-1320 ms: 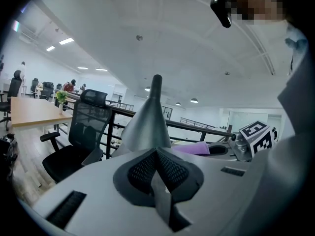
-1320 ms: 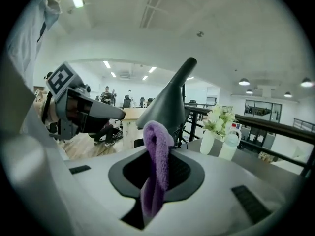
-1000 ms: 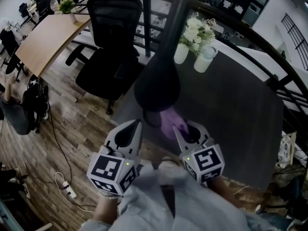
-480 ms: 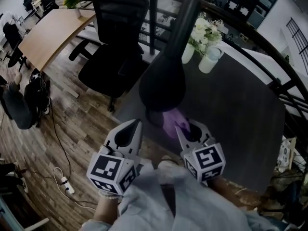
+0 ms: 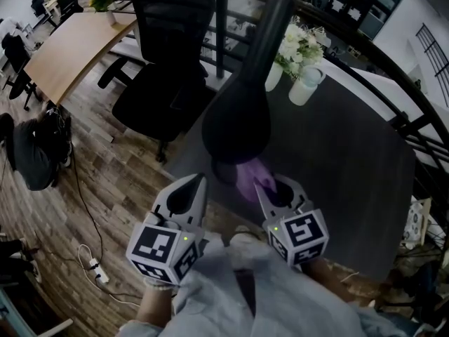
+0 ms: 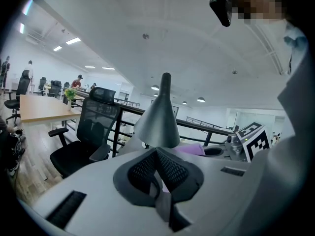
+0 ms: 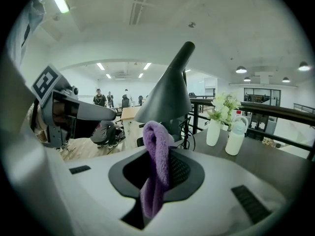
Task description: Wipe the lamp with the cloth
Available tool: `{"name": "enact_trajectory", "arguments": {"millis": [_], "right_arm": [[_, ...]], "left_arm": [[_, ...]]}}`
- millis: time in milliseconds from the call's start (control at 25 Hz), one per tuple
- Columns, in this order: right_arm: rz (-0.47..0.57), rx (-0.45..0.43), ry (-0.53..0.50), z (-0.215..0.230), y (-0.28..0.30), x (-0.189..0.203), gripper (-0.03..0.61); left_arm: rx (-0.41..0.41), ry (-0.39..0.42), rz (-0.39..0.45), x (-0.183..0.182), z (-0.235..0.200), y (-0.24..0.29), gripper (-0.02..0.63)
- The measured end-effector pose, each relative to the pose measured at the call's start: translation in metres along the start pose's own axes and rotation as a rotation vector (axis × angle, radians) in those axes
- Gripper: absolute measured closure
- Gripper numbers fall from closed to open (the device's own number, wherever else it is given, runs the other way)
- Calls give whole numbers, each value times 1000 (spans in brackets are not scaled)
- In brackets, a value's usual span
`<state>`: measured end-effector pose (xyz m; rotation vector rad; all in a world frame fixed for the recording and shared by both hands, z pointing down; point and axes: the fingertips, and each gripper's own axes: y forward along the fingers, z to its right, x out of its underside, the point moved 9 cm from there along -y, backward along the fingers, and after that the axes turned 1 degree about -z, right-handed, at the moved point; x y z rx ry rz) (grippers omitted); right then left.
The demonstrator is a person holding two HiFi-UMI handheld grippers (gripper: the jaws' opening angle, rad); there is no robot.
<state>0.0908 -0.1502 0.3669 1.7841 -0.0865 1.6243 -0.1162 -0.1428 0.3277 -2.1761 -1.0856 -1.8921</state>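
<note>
The lamp (image 5: 236,126) stands on the dark table (image 5: 337,167), its dark cone shade just ahead of both grippers. My right gripper (image 5: 261,188) is shut on a purple cloth (image 5: 249,178), whose free end lies just below the shade's rim. In the right gripper view the cloth (image 7: 156,151) hangs folded between the jaws of this gripper (image 7: 156,176), with the lamp (image 7: 170,95) close behind. My left gripper (image 5: 195,182) is beside it to the left, short of the shade. In the left gripper view its pads (image 6: 170,167) meet with nothing held, and the lamp (image 6: 160,117) rises ahead.
A white vase of flowers (image 5: 295,48) and a white bottle (image 5: 303,86) stand at the table's far side. A black office chair (image 5: 168,55) is left of the table, a wooden desk (image 5: 70,48) beyond it. A dark railing (image 5: 393,83) curves behind.
Both grippers, the cloth and the lamp keep their places. Only the head view has shifted slightly, and a person on the floor at far left has moved.
</note>
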Motion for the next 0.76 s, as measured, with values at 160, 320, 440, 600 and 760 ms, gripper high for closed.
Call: {"name": "enact_trajectory", "arguments": {"millis": [160,320,440,600,760], "right_arm": [[0,-2,-9,0,0,-1,528],[-8,-1,-4,0,-1,-2,528],[-13,6,-9,0,-1,0,528],[-12,14,-17,4,-2,-1,528],[-2,28,-26,9,-3,-3,528]], "left_arm": [[2,1,10,0,-1,0,614],[-1,-4,23,-1,-4,-1,614],[-2,4,50,-1,-6,0,614],[0,7,52,-1,-5,1,614],[-1,0,8,-2,-1,1,614]]}}
